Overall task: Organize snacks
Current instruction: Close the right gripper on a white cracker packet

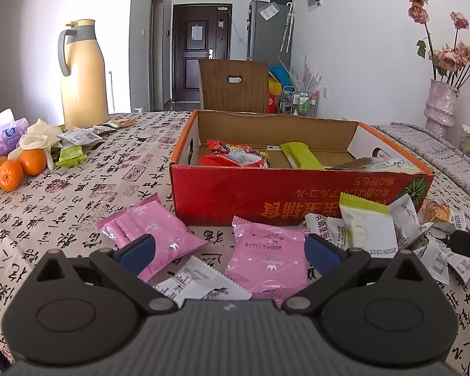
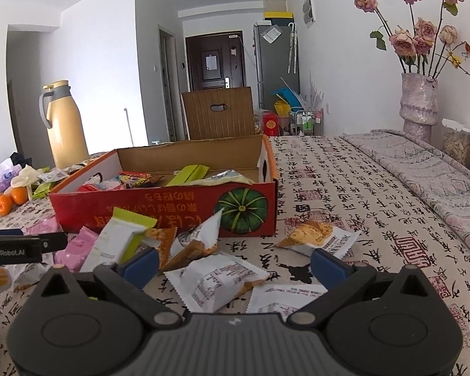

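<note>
While both tools gape empty, the left tool [image 1: 228,250] frames a pink snack packet [image 1: 268,263] and the right tool [image 2: 235,263] a white packet [image 2: 216,279], the red carton [image 1: 297,194] just ahead awaiting them.

Two low wrist views, facing red box [image 1: 297,194], shared

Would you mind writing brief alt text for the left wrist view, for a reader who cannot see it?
The open left gripper hovers above two pink snack packets and a white one lying on a calligraphy-print tablecloth. Behind them stands a red cardboard box already holding several snacks, with more packets piled at its right corner. Oranges and a yellow thermos jug sit far left.
</note>
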Demonstrator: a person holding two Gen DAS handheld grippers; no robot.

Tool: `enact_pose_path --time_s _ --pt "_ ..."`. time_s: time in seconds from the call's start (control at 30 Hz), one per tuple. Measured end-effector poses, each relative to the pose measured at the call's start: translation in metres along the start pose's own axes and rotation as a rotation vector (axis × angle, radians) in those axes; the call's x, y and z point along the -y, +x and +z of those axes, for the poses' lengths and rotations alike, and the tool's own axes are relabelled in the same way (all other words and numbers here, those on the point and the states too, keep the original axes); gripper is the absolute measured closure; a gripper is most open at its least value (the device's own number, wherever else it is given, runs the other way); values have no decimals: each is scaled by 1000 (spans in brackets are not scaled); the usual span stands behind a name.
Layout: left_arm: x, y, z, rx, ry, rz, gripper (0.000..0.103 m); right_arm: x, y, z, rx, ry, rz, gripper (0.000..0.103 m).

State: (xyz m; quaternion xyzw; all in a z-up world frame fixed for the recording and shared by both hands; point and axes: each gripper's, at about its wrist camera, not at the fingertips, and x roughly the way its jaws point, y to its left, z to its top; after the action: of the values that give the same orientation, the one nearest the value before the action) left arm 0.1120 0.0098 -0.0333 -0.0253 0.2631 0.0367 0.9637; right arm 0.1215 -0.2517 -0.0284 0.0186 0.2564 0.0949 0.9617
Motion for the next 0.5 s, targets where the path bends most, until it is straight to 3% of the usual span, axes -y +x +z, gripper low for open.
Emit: enact_pose_path --time_s 0.23,0.5 --pt "0 1 0 -8 1 3 0 3 5 -3 -19 7 -10 7" --pt "0 1 0 -9 -2 5 0 -10 21 0 -53 -37 18 7"
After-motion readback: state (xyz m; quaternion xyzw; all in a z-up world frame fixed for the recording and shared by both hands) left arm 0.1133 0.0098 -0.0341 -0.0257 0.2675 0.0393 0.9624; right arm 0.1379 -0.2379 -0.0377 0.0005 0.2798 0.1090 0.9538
